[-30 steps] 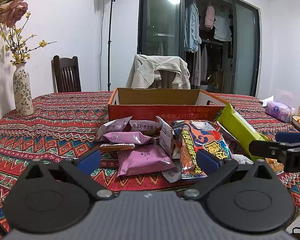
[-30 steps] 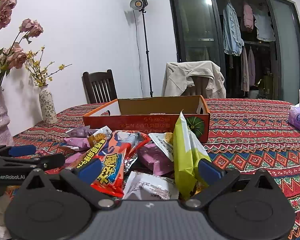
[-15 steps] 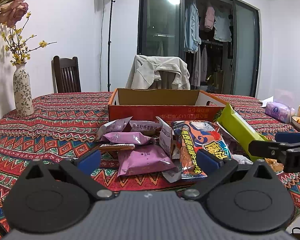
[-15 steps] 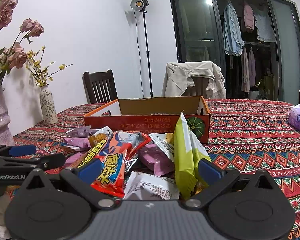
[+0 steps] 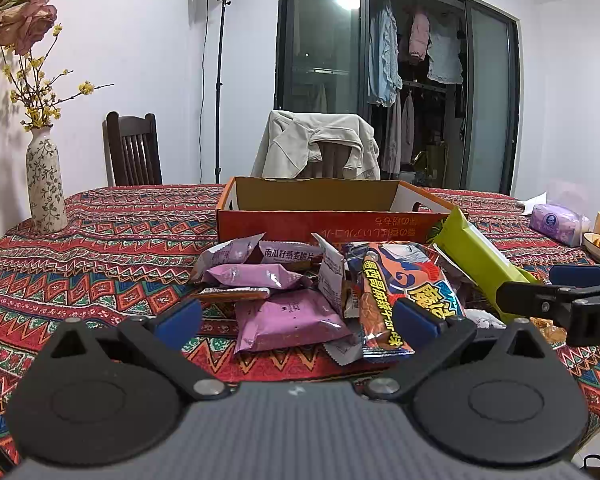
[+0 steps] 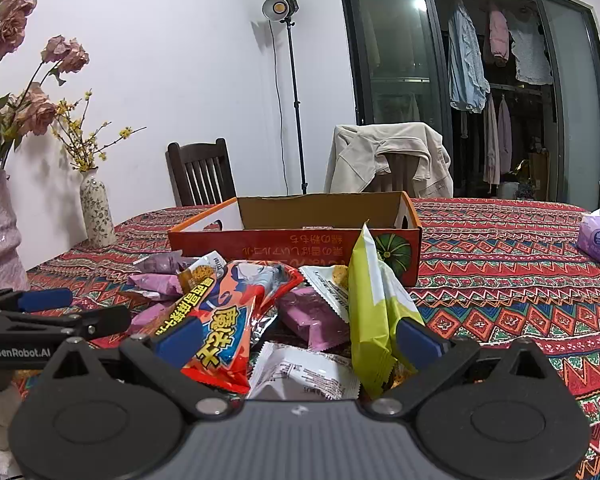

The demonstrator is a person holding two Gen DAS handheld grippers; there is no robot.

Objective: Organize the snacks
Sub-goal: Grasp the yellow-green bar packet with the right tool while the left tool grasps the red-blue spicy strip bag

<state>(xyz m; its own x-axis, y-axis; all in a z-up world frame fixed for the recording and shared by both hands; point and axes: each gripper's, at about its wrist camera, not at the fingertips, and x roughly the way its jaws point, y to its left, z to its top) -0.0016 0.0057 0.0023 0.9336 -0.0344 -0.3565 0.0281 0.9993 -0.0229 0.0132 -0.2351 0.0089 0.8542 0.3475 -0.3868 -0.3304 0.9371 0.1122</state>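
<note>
Snack pile (image 5: 324, 292) before both spread grippers (probably untouched)

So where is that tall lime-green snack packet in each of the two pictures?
Left wrist view: the lime-green packet lies at right of centre, slanting toward the right tongs.
Right wrist view: the same packet stands just right of centre, close to the camera.
Shared landmark: the orange cardboard box sits behind the snack pile in both.

The cardboard box (image 5: 328, 222) floor is hidden by its near wall; lower snack packets (image 6: 300, 376) lie half-buried.
</note>
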